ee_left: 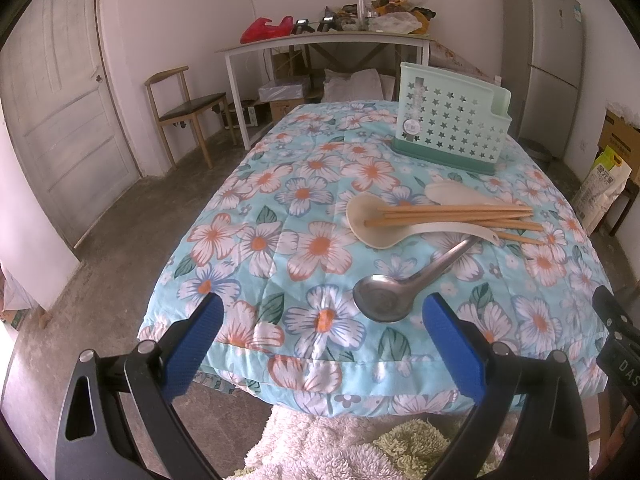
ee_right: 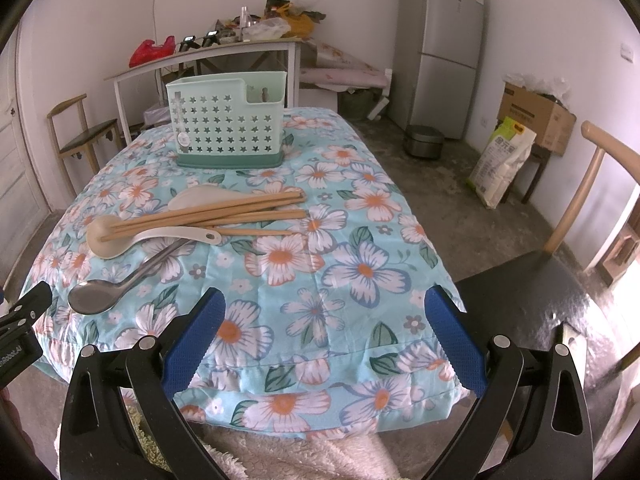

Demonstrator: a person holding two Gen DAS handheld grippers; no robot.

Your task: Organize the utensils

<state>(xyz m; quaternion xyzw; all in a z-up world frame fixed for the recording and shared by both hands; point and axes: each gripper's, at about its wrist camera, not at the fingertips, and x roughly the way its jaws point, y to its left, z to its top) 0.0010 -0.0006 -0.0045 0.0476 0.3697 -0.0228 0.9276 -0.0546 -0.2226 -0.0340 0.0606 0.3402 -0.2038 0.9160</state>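
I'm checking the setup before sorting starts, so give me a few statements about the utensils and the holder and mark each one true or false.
1. The wooden chopsticks lie across the bowl of a white spoon. True.
2. The metal spoon already stands in the green holder. False: it lies flat on the floral quilt, nearer the camera than the white spoons.
3. The left tool is open and holds nothing. True.
4. The right tool is clamped on a chopstick. False: it is open and empty.
5. The holder stands upright on the quilt, beyond the utensils. True.
6. Only one white spoon is on the quilt. False: a second white spoon lies behind the chopsticks.
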